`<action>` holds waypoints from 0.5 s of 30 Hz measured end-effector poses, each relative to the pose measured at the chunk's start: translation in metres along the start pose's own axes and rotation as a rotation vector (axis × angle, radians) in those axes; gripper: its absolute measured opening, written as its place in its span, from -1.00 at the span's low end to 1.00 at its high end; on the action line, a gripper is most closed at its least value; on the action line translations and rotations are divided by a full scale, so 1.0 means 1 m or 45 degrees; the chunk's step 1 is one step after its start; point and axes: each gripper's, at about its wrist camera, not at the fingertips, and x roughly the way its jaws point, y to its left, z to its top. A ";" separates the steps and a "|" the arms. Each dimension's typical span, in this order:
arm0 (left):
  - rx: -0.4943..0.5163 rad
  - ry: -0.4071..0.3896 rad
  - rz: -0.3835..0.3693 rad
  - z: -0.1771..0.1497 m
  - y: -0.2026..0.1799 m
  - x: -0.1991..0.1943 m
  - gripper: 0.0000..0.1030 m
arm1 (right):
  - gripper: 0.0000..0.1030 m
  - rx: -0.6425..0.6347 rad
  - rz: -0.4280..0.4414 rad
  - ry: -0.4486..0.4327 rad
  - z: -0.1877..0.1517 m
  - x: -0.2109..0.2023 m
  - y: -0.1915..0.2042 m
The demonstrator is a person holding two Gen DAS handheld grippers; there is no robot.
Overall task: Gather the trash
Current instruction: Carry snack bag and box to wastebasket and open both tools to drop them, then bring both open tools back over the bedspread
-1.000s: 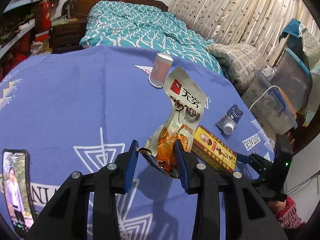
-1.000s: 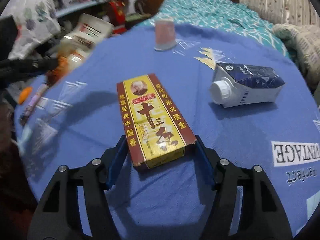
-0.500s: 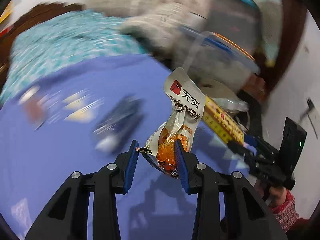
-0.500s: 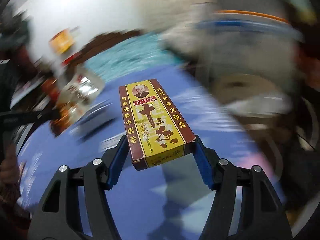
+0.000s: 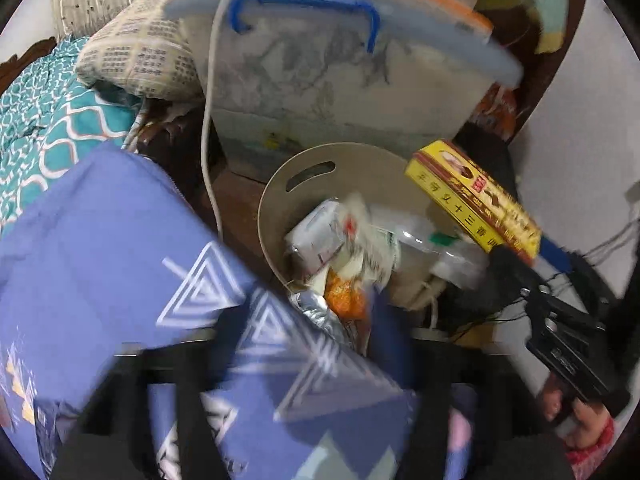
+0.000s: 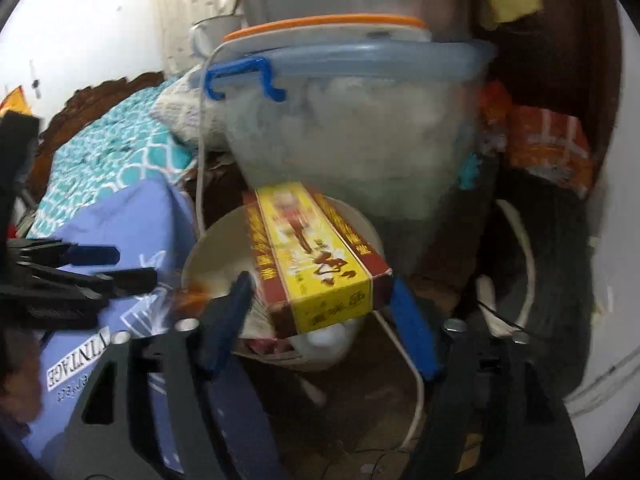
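Jaws of the right gripper (image 6: pixel 320 312) are opening, and the yellow-and-maroon box (image 6: pixel 316 264) sits between its blue pads with a visible gap on the right side, so the pads no longer seem to press on it. That box hangs just above the round beige trash bin (image 6: pixel 208 248), its far end toward the clear storage tub (image 6: pixel 352 128) with the blue latch and orange-edged lid. From the left wrist view the same box (image 5: pixel 476 200) shows over the bin's right rim.

Left gripper (image 5: pixel 308 344) is badly blurred at the bottom of its own view; its jaws are opening too, and the silver-and-orange snack wrapper (image 5: pixel 344 276) lies just beyond the pads, over the near edge of the bin (image 5: pixel 276 196), apparently free of them. Inside the bin are other crumpled wrappers and clear plastic.

Near and to the left of the bin lies the blue cloth with white triangles covering the desk (image 5: pixel 100 248). A white cable (image 5: pixel 208 128) runs down between the desk and the tub. Farther left sit a newsprint-patterned pillow (image 5: pixel 140 56) and a teal patterned bedspread (image 5: pixel 44 120). A hand (image 5: pixel 580 420) in a red cuff grips the right gripper's handle.
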 end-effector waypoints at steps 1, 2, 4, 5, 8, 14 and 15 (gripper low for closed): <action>0.002 -0.014 0.032 0.003 -0.001 0.002 0.52 | 0.60 -0.005 0.029 -0.003 0.003 0.005 0.005; 0.002 -0.030 0.050 0.005 -0.001 0.003 0.51 | 0.60 -0.010 0.038 -0.023 0.004 0.004 0.017; -0.037 -0.053 0.006 -0.002 0.009 -0.008 0.51 | 0.60 -0.022 0.053 -0.053 0.005 -0.005 0.027; -0.049 -0.071 -0.014 -0.006 0.016 -0.016 0.51 | 0.60 -0.013 0.065 -0.073 0.002 -0.010 0.030; -0.059 -0.137 -0.018 -0.027 0.032 -0.046 0.51 | 0.60 0.039 0.128 -0.113 -0.016 -0.032 0.038; -0.099 -0.217 0.069 -0.104 0.060 -0.090 0.51 | 0.59 0.173 0.284 -0.090 -0.068 -0.057 0.059; -0.101 -0.231 0.091 -0.116 0.062 -0.096 0.51 | 0.59 0.211 0.319 -0.083 -0.075 -0.062 0.064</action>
